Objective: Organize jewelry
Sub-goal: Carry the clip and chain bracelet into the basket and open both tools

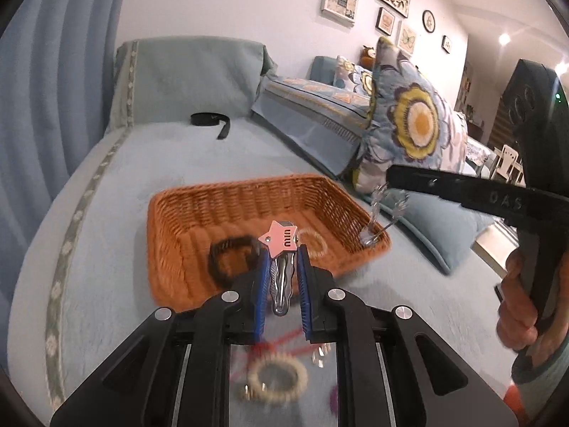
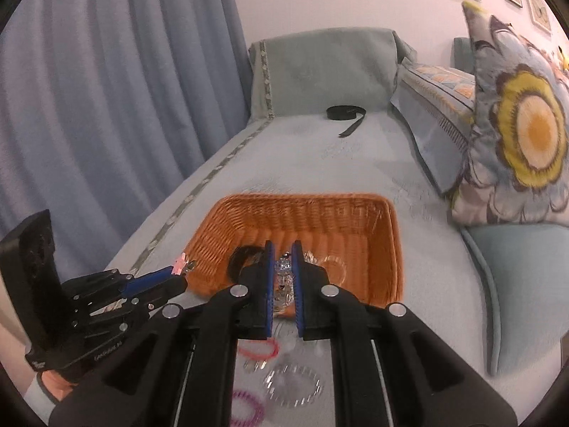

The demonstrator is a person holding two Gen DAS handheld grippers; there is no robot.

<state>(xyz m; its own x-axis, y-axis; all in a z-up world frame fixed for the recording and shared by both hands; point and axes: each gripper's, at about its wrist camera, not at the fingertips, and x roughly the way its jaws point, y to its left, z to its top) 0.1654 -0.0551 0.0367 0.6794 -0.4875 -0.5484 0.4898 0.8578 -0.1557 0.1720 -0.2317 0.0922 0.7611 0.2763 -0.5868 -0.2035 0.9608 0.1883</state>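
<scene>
Jewelry rides light in my 2 grippers: left gripper (image 1: 282, 267) pinching a stiff hair clip (image 1: 281, 277) along its shank, right gripper (image 2: 283, 277) clenched on a fragile, slippery crystal bracelet (image 2: 282, 281), basket (image 2: 394, 249) at 12 o'clock.

Basket (image 1: 227, 210): woven wicker, orange-brown, ribbed and matt. Sofa cover (image 1: 117, 192): pale blue-green cloth, short soft nap, matt, with a woven trim band along its left edge. Curtain (image 2: 106, 106): blue cloth, matt, in folds. Floral cushion (image 1: 409, 121): quilted printed cloth. Hair clip (image 1: 281, 277): polished wavy metal, glossy, topped by a matt pink plastic star. Crystal bracelet (image 2: 282, 277): clear faceted beads, glassy and sparkling. Left gripper (image 1: 282, 252): matt black plastic body, ribbed blue pads (image 1: 261, 284), bare silver metal pivot pins. Right gripper (image 2: 282, 249): same finish. Black strap (image 1: 213, 121) at the far end: matt webbing.
</scene>
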